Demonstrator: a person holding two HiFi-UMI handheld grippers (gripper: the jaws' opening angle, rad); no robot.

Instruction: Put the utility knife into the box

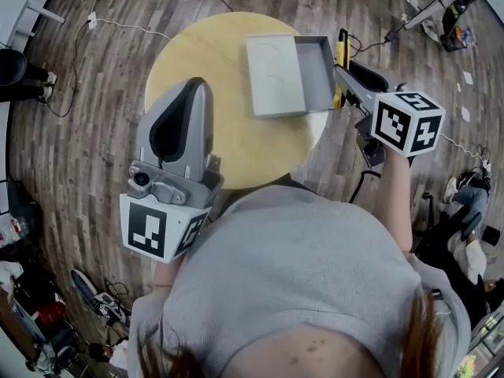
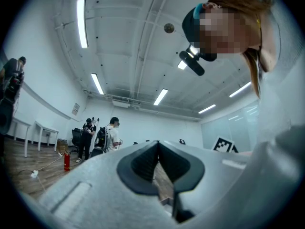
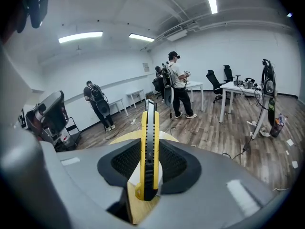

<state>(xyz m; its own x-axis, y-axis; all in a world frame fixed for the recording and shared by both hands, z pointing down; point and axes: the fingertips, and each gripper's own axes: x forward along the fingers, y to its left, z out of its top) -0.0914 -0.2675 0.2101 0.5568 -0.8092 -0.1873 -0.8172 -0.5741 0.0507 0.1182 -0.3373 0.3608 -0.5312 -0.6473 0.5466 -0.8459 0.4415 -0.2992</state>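
Note:
The yellow and black utility knife stands on edge between the pads of my right gripper, which is shut on it. In the head view that gripper hovers at the round table's right rim, with the knife just right of the grey box. The box lies open on the yellow tabletop, its paler half to the left. My left gripper is over the table's left part, pointing away from me. Its jaws are shut with nothing between them.
Several people stand farther off in the room, two of them beside a red fire extinguisher. White desks and office chairs stand on the wooden floor. A cable runs over the floor left of the table.

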